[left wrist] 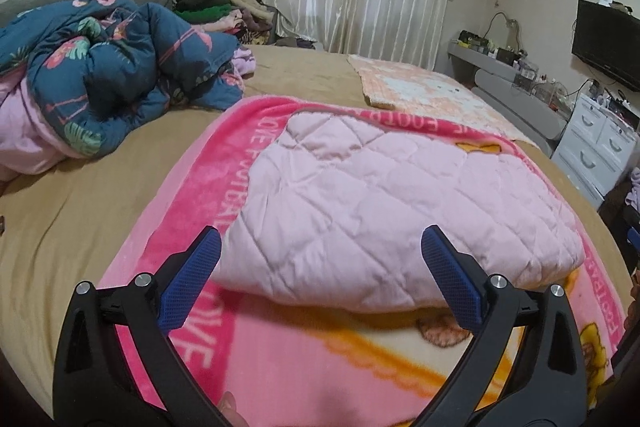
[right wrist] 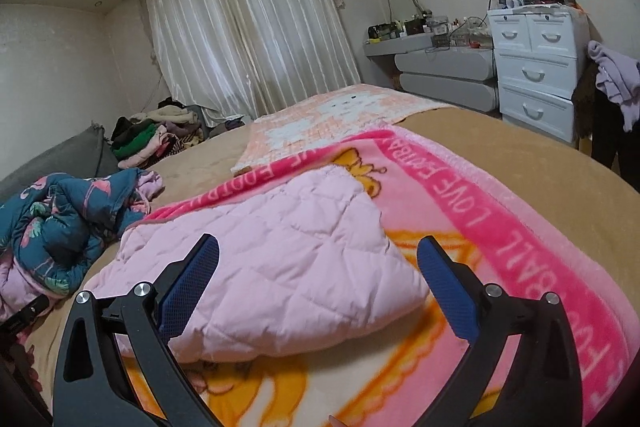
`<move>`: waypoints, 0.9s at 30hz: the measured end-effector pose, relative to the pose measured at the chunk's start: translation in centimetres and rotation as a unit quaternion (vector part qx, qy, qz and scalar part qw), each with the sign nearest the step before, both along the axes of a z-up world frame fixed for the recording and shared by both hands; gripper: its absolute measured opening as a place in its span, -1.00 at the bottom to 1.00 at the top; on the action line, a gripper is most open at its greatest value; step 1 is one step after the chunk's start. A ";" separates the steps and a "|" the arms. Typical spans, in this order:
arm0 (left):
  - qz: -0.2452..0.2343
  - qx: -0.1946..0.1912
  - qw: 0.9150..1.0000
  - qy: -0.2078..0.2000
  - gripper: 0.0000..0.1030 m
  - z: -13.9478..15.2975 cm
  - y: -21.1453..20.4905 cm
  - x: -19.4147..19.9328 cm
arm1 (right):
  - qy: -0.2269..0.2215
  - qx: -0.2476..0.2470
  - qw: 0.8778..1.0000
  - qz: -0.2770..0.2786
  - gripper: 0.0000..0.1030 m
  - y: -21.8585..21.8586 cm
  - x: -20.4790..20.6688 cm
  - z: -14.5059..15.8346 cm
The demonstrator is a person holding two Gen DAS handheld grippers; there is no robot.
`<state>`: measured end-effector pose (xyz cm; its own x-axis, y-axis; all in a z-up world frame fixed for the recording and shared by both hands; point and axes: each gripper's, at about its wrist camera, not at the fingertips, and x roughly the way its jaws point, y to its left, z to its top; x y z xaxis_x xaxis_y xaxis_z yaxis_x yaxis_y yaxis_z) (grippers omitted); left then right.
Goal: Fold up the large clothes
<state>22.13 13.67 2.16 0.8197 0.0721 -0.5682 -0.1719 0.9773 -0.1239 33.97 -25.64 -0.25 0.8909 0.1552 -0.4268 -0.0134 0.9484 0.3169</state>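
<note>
A pale pink quilted cover (left wrist: 384, 203) lies folded on a bright pink blanket with white lettering (left wrist: 208, 195) spread on the bed. My left gripper (left wrist: 322, 247) is open and empty, just short of the folded cover's near edge. In the right wrist view the same quilted cover (right wrist: 280, 267) lies on the pink blanket (right wrist: 520, 247). My right gripper (right wrist: 318, 251) is open and empty, its fingers (right wrist: 188, 287) standing either side of the cover's near right part, above it.
A crumpled dark blue flamingo-print duvet (left wrist: 112, 75) lies at the left of the tan bed (left wrist: 72, 219). A peach patterned towel (left wrist: 424, 87) lies at the far end. Piled clothes (left wrist: 216, 7), curtains, a grey desk (right wrist: 444, 67) and white drawers (right wrist: 536, 67) stand beyond.
</note>
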 end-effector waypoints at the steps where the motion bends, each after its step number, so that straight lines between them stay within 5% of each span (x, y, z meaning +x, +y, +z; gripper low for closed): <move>1: 0.000 -0.001 1.000 0.002 0.82 -0.2 0.1 -0.1 | 0.003 0.000 1.000 -0.001 0.92 0.0 -0.2 -0.2; 18: 0.027 -0.032 0.997 0.066 0.82 -5.8 0.9 -1.2 | 0.092 0.015 0.994 -0.054 0.92 -0.2 -0.6 -6.1; 27: 0.029 -0.151 0.982 0.107 0.82 -9.9 2.8 0.3 | 0.150 0.035 0.987 -0.039 0.92 0.3 1.9 -9.7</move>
